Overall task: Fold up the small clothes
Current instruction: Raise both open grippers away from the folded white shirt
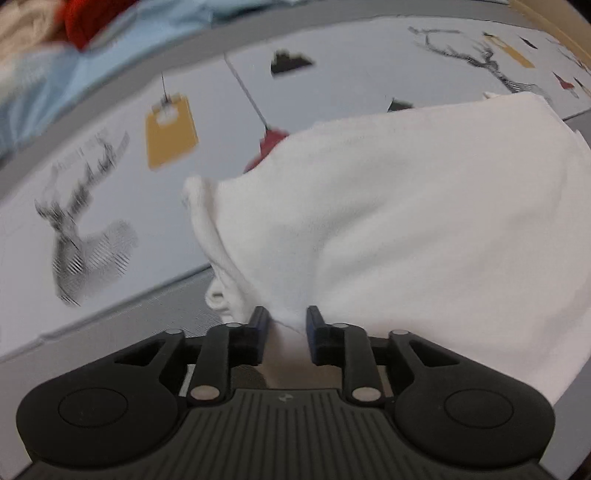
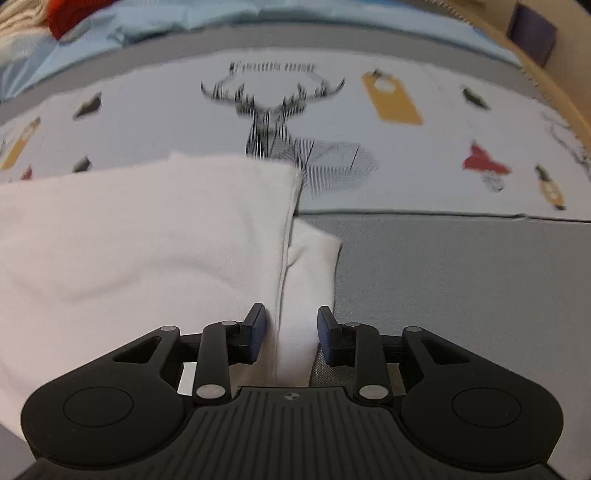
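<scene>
A small white garment (image 1: 406,221) lies on a printed cloth and stretches between both grippers. In the left wrist view my left gripper (image 1: 286,325) pinches a bunched corner of it between its blue-padded fingers, with the cloth pulled up toward the camera. In the right wrist view the same white garment (image 2: 140,240) fills the left half. My right gripper (image 2: 291,326) has a hemmed edge and a folded flap between its fingers; the pads stand a little apart with fabric in the gap.
A pale cloth (image 2: 424,147) printed with deer heads, yellow tags and red shapes covers the grey surface (image 2: 461,277). Light blue fabric (image 2: 221,18) and a red item (image 1: 85,22) are piled at the back. A tan curved edge (image 2: 554,85) runs at right.
</scene>
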`<state>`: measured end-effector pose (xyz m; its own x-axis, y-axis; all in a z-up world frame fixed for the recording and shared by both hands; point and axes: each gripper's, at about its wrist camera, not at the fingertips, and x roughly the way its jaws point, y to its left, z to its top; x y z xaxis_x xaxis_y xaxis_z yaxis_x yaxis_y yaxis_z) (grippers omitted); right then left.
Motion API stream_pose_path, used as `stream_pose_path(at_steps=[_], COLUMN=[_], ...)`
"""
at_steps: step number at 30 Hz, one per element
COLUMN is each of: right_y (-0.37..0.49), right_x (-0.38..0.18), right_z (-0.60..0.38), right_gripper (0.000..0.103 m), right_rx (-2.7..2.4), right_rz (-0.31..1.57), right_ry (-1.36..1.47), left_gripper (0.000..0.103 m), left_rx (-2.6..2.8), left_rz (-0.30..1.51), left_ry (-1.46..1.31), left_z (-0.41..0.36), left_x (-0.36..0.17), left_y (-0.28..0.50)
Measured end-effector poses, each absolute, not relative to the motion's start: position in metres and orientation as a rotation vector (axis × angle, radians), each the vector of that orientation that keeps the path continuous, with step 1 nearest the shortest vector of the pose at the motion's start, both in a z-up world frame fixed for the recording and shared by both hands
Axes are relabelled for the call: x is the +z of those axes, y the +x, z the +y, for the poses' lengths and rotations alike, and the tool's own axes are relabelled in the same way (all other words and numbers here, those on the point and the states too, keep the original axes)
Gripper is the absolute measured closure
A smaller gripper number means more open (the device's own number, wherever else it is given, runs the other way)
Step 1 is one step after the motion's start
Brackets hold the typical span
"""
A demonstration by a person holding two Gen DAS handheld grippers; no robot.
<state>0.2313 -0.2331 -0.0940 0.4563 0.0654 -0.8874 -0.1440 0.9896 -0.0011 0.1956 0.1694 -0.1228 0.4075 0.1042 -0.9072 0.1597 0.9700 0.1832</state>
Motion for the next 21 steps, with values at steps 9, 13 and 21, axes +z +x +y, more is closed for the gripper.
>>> stream_pose_path(at_steps=[9,13,21], right_y=[0.137,0.095,0.056], right_x=[0.022,0.033,0.007], right_z=[-0.199,-0.168,-0.080], right_gripper=[0.046,0.038,0.037], right_rx=[0.179,0.202,0.305], right_rz=[0.706,0.627,0.690], right_ry=[0.020,0.070,-0.028], left_gripper=[0.037,0.026,0.026], left_rx=[-0.002,0.012,0.168], left_rz=[0.876,0.749,0.722], left_ry=[0.146,0.083,-0.089], left_z=[0.170,0.173,0.208], left_x=[0.001,0.041,0.040], left_y=[0.116,0.050,-0.010])
